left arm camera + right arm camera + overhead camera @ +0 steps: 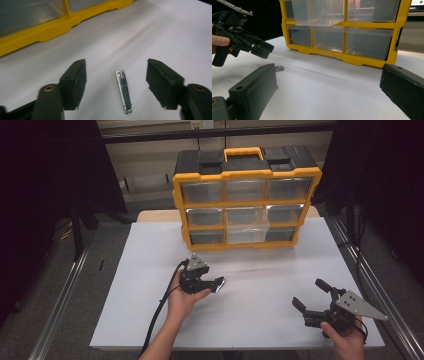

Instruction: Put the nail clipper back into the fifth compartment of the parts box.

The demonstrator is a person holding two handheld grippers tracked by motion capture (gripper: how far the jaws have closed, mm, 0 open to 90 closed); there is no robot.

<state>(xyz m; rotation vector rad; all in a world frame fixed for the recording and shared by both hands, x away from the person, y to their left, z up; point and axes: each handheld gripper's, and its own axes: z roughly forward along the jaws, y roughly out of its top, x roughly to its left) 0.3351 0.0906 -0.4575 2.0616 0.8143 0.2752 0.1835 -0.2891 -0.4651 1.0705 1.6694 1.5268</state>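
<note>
A silver nail clipper (pixel 124 92) lies flat on the white table (pixel 162 30), low in the left gripper view, between the wide-open, empty left hand-held gripper (pixel 116 83). Lower right in the high view, the right hand-held gripper (pixel 310 294) gapes empty. The yellow drawer organizer (pixel 245 195) stands top centre.

I work in what looks like a lab or a test room, not a home. My table (pixel 150 320) has a plain white top and stands inside a metal rail frame (pixel 60 300). Black curtains (pixel 45 170) hang dark on both sides. On the table stands a yellow parts organizer (pixel 245 200) with clear drawers, like in a workshop.
</note>
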